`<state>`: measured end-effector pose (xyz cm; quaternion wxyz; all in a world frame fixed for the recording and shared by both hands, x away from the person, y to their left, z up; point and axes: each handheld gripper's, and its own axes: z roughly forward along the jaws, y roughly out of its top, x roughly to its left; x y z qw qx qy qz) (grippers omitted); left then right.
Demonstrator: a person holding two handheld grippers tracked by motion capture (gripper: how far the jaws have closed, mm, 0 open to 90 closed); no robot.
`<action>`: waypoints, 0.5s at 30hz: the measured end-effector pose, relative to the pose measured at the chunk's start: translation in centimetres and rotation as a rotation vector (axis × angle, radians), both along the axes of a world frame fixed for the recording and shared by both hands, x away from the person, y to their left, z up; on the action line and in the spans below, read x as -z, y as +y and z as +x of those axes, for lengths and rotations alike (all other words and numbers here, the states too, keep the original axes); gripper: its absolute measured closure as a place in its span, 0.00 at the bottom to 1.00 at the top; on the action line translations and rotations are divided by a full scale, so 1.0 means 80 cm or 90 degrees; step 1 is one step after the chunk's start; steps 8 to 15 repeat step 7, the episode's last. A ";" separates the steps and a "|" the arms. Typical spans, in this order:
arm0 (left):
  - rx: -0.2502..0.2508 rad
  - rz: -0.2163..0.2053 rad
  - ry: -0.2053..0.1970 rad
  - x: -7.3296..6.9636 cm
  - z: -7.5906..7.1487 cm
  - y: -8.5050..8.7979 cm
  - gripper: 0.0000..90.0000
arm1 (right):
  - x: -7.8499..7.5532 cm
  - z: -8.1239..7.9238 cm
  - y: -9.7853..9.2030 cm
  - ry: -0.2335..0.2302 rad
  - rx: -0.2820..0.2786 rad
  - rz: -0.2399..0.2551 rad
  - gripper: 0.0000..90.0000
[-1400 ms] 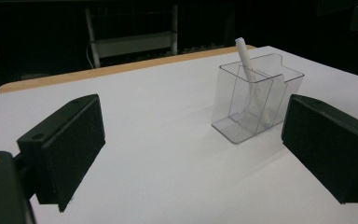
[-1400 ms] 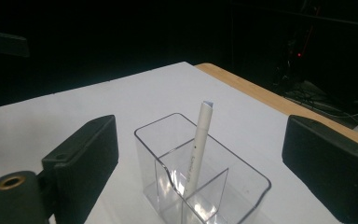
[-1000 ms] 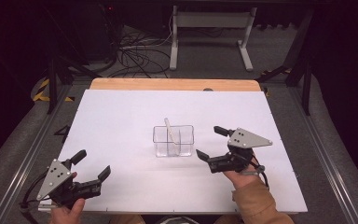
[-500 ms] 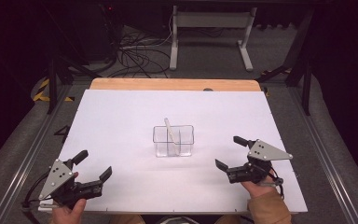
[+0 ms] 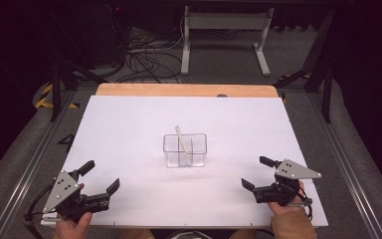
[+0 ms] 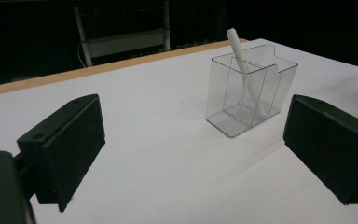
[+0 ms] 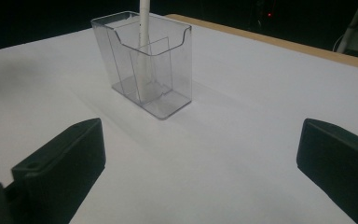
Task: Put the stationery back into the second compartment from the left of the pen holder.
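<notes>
Your left gripper [image 5: 100, 178] is black, with a grey three-cornered plate on top dotted with small dark holes and a dark cable trailing from its rear. Your right gripper [image 5: 254, 172] matches it: black body, grey triangular plate with small holes, thin cable looping behind. Each carries two blocky black jaws with flat matte pads [image 6: 70, 154]; a small round hole marks a jaw's top edge. Your right sleeve [image 5: 291, 228] looks tan.

The holder [image 5: 185, 150] ahead of both grippers looked like clear, glossy plastic. The tabletop [image 5: 129, 129] under them was matt white, edged beyond in pale wood [image 5: 179, 90].
</notes>
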<state>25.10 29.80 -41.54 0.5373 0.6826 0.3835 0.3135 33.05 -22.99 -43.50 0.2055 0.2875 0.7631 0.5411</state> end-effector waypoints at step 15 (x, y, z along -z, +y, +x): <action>0.001 0.013 -0.001 0.005 0.003 -0.002 0.07 | 0.000 0.001 -0.002 -0.007 -0.017 0.021 0.00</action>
